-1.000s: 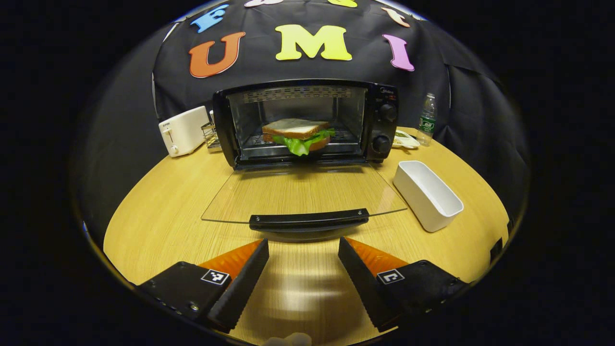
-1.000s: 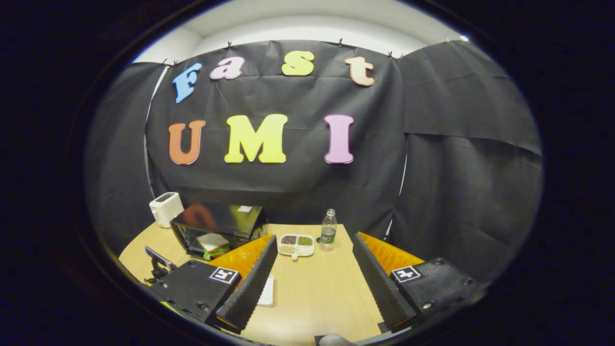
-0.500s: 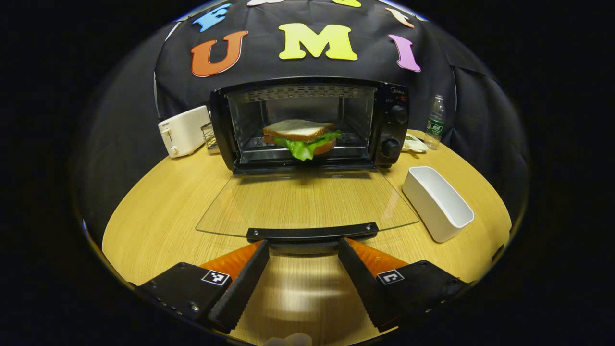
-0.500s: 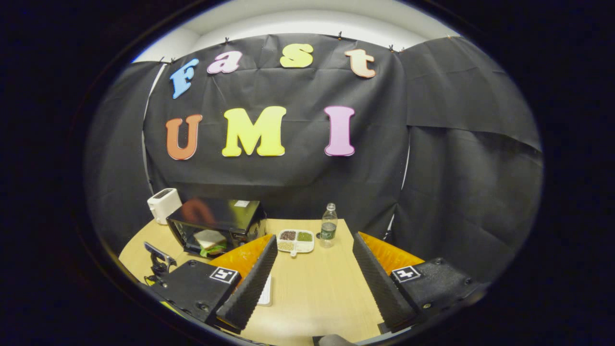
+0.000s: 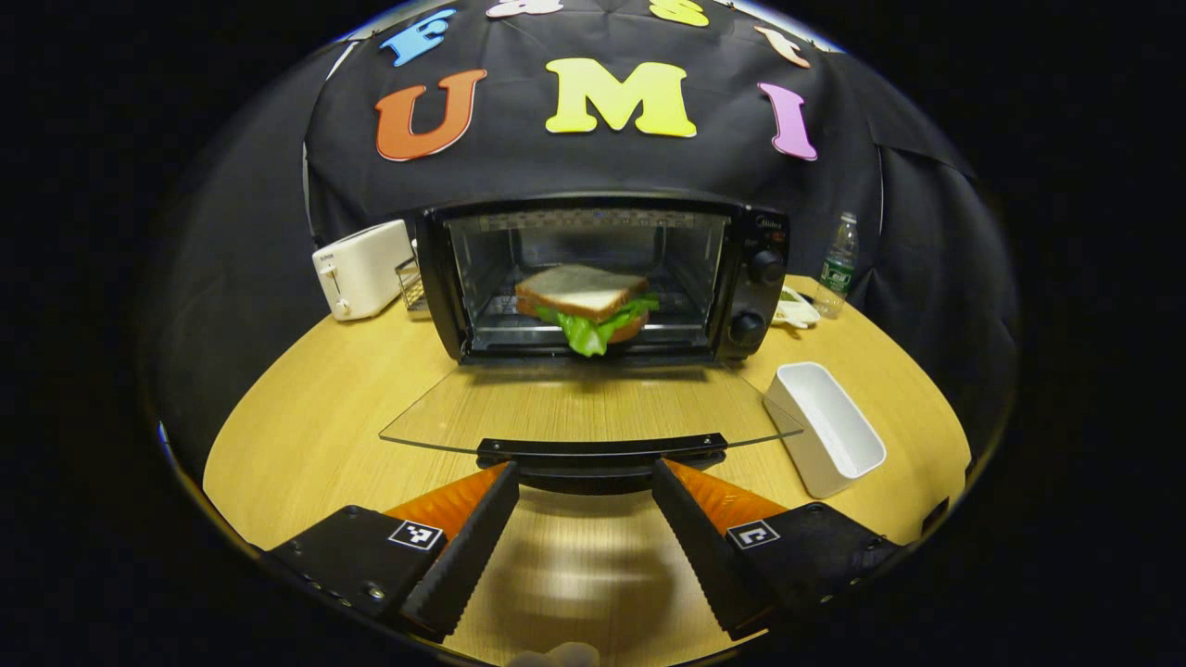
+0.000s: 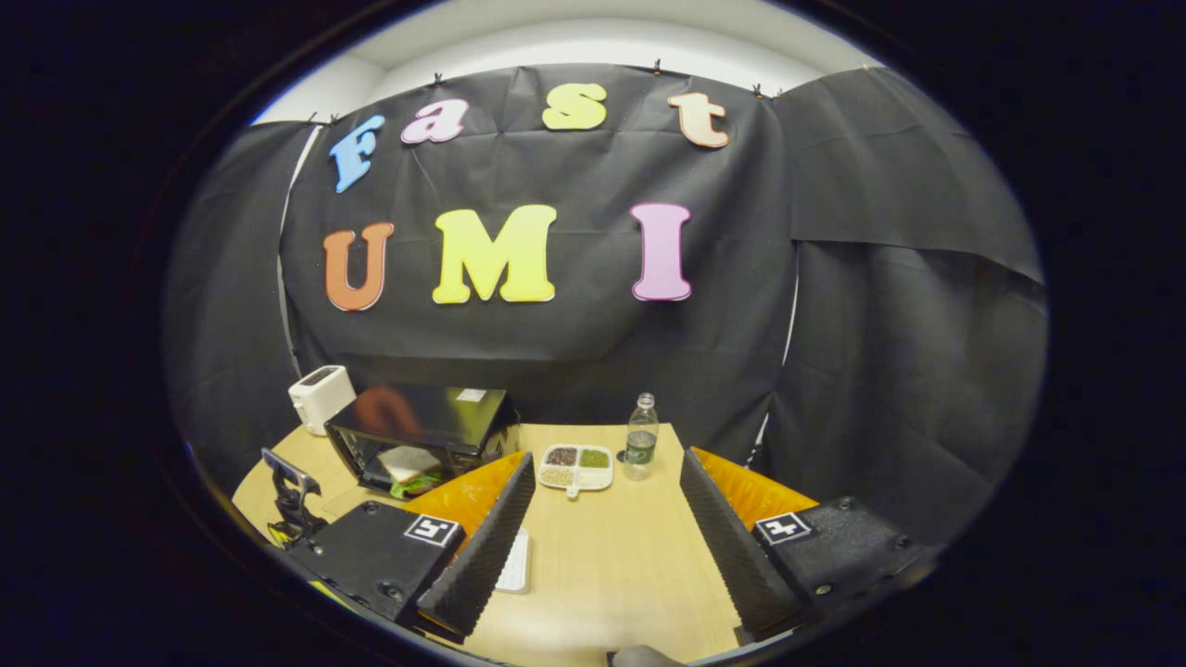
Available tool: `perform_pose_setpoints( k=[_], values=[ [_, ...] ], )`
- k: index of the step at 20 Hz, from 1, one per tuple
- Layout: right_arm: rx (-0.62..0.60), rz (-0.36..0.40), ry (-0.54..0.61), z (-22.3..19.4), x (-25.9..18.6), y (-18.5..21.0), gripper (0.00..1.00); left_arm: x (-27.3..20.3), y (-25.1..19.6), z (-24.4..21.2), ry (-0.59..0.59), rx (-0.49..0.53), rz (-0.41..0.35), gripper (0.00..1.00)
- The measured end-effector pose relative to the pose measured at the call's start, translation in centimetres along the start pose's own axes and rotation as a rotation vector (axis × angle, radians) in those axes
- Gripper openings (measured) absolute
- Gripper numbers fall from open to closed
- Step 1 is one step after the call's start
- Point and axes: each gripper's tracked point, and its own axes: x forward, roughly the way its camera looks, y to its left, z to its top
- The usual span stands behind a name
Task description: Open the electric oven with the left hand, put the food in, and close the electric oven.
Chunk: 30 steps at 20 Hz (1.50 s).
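Observation:
The black electric oven (image 5: 760,250) stands at the back of the round wooden table with its glass door (image 5: 593,408) folded down flat. A sandwich (image 5: 584,301) with lettuce lies on the rack inside. My left gripper (image 5: 584,500) is open, its fingertips just below and in front of the door's black handle (image 5: 600,451), not touching it. My right gripper (image 6: 602,519) is open and empty, held high over the table's right side. From there the oven (image 6: 422,421) with the sandwich (image 6: 408,463) appears at lower left, and the other gripper (image 6: 289,491) in front of it.
A white toaster (image 5: 361,269) and a small wire rack (image 5: 412,283) stand left of the oven. A white rectangular dish (image 5: 825,426) lies to its right. Behind that are a divided plate (image 6: 576,466) with food and a water bottle (image 6: 639,445).
My left gripper has moved closer to the open door and dipped lower, so its fingertips now sit right at the handle. The right gripper has barely shifted.

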Motion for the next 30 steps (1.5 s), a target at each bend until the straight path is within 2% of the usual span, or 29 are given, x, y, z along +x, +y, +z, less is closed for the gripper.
perform_pose_setpoints(
  k=[4,8,14,16,18,21,25,28,30],
  values=[
    [0.02,-0.003,-0.01,0.1,0.7,-0.1,0.91,-0.5,-0.6,4.5,-0.066,-0.014,-0.011,0.95],
    [0.055,-0.014,-0.009,0.1,1.2,-0.6,0.91,0.0,-0.8,9.0,-0.142,0.022,-0.018,0.95],
    [0.055,-0.019,-0.024,0.6,1.5,-0.6,0.91,1.7,0.2,14.4,-0.228,0.018,0.01,0.96],
    [0.055,-0.018,-0.017,0.5,1.6,-0.4,0.91,1.4,0.8,14.1,-0.219,0.038,0.024,0.96],
    [0.05,-0.013,-0.016,0.5,1.5,-0.2,0.91,0.4,0.2,13.6,-0.23,0.013,0.004,0.96],
    [0.046,-0.015,-0.014,0.3,1.6,-0.3,0.91,-0.6,0.2,11.0,-0.209,0.013,0.004,0.96],
    [0.05,-0.015,0.006,-0.4,1.9,-0.5,0.9,0.0,-0.4,7.3,-0.14,0.022,-0.008,0.96],
    [0.034,-0.011,0.02,-0.9,2.0,-0.3,0.91,0.4,-0.5,6.1,-0.115,-0.015,-0.002,0.96],
    [0.024,-0.007,0.027,-1.2,2.0,-0.3,0.91,0.9,-0.4,5.8,-0.109,-0.004,0.002,0.96]
  ],
)
